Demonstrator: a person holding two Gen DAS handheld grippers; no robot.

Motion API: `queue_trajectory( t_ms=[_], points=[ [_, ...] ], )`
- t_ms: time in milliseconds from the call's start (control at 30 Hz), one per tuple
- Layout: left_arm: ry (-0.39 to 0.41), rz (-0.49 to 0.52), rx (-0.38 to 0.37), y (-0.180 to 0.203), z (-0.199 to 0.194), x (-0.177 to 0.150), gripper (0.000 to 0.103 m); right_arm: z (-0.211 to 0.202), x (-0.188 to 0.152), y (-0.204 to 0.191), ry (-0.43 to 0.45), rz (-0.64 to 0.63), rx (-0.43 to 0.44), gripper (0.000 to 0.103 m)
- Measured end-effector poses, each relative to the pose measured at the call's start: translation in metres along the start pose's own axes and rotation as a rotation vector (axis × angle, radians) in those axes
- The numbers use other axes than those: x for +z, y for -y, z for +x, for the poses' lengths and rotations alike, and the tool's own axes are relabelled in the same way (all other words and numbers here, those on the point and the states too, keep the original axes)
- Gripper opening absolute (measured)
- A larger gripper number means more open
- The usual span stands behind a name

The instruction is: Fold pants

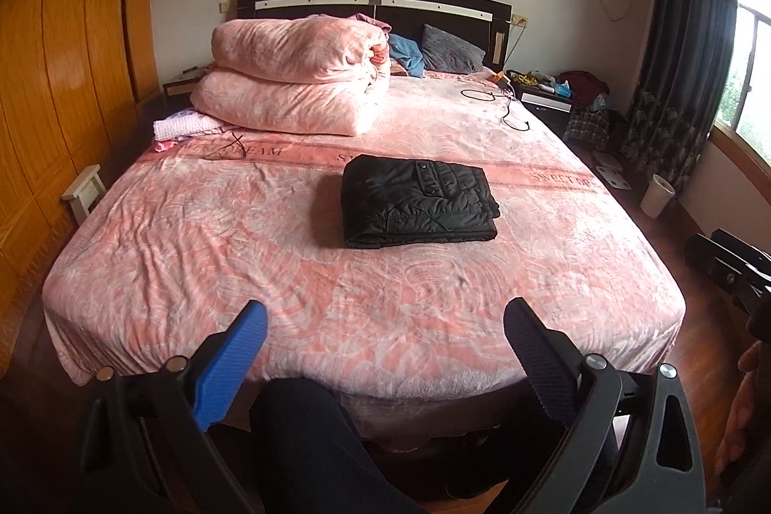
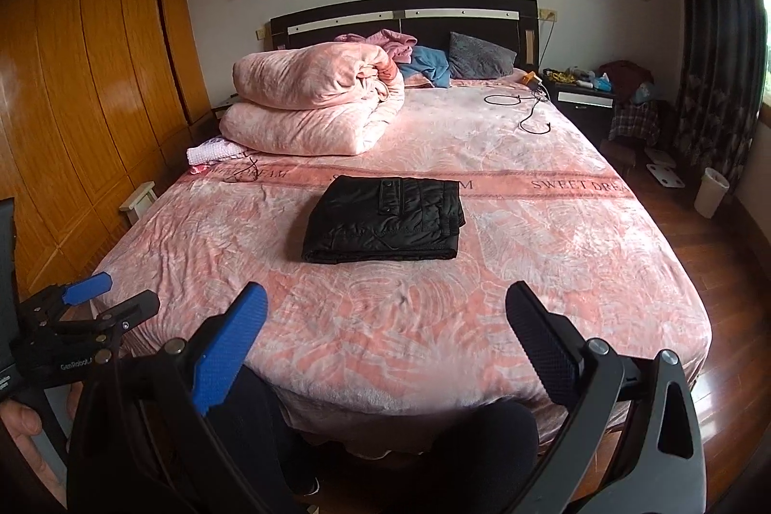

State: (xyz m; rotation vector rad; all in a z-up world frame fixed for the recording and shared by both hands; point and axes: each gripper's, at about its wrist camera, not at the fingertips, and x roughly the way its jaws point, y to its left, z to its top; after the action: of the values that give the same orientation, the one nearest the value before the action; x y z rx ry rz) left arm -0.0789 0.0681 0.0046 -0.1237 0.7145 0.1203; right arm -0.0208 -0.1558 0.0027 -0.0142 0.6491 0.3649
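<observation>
Left wrist view: left gripper (image 1: 385, 336) is hovering past the foot of the bed (image 1: 144, 263), its blue and black fingers spread wide, gripping nothing.
Right wrist view: right gripper (image 2: 385, 333) is hanging over the bed's near edge, fingers likewise wide apart and empty.
Pants: black quilted pants (image 1: 417, 201) are lying folded into a neat rectangle on the pink bedspread (image 2: 530, 254), mid-bed, well apart from both grippers.
Bedding: a rolled pink duvet (image 2: 313, 104) is sitting near the headboard (image 2: 405, 15), left of a grey pillow (image 2: 479, 56).
Floor: a white bin (image 2: 713, 191) is standing by the dark curtain (image 2: 713, 32).
</observation>
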Motion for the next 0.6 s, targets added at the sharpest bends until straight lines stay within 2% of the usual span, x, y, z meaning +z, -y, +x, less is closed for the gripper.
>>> queue_trajectory(
  t_ms=[300,600],
  points=[
    [0.029,-0.002,-0.006,0.003,-0.020,-0.013,0.099,-0.011,-0.019,-0.012,-0.011,-0.020,-0.018,0.099],
    [-0.007,-0.024,-0.049,0.001,-0.011,-0.016,0.099,-0.006,-0.020,-0.013,-0.023,-0.009,-0.007,0.099]
  ],
)
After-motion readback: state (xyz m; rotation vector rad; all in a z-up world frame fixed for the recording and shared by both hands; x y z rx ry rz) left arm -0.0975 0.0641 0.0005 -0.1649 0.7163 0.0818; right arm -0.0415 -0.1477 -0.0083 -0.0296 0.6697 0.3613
